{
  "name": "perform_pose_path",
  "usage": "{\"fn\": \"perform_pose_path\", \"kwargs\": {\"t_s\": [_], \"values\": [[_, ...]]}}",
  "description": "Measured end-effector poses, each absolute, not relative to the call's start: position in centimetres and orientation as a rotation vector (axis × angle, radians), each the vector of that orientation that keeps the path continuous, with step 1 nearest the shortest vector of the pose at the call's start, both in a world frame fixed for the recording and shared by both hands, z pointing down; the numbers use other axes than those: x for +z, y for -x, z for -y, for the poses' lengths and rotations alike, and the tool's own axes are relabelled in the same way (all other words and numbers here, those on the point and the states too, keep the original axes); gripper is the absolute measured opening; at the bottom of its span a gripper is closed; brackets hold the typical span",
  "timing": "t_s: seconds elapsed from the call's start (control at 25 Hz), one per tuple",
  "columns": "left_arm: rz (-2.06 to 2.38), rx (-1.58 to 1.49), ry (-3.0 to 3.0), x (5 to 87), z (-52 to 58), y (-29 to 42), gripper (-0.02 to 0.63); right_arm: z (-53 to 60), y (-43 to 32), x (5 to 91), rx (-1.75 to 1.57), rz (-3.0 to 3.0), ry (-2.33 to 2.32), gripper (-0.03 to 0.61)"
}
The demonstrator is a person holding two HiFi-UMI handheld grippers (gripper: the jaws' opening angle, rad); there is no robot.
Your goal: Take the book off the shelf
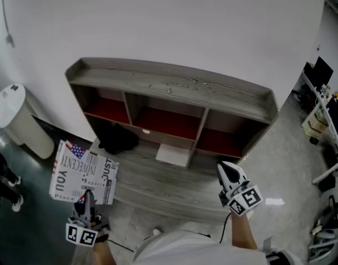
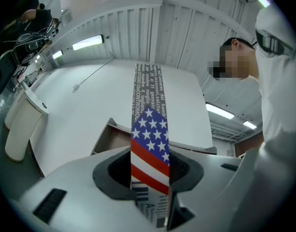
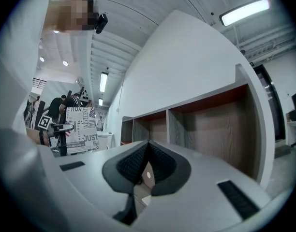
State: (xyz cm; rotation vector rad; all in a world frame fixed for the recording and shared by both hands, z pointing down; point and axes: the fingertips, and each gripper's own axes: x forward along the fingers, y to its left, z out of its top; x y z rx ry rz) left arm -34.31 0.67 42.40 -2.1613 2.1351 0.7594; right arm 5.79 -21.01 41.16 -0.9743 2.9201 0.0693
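Observation:
The book (image 1: 83,173), with a black-and-white lettered cover and a stars-and-stripes corner, is off the shelf at the lower left. My left gripper (image 1: 89,196) is shut on its lower edge. In the left gripper view the book's spine (image 2: 149,139) stands upright between the jaws of the left gripper (image 2: 150,180). The grey wooden shelf (image 1: 174,87) with red-backed cubbies stands against the white wall. My right gripper (image 1: 227,171) hovers before the shelf's right cubby, shut with nothing in it; its pads (image 3: 138,161) meet. The right gripper view also shows the book (image 3: 82,129) far left.
A black bundle (image 1: 118,139) lies in the left cubby. A flat white piece (image 1: 173,154) rests on the shelf's lower board. A white bin (image 1: 17,120) stands at the left wall. Desks and gear (image 1: 323,109) crowd the right side.

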Motion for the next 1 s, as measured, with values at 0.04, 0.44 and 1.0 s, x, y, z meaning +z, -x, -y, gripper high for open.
{"fn": "perform_pose_path", "kwargs": {"t_s": [0.04,0.44,1.0], "values": [[-2.139,0.799,2.161,42.7,-0.6,34.6,0.152,21.5,-5.6,41.4,0.068,-2.92,0.975,0.023],[-2.164,0.916,2.157,44.5,-0.5,35.3,0.152,21.6,-4.5,42.7,0.058,-2.942,0.966,0.023],[-2.093,1.003,2.312,44.9,-0.4,35.1,0.152,16.8,-2.9,42.6,0.046,-2.961,0.976,0.023]]}}
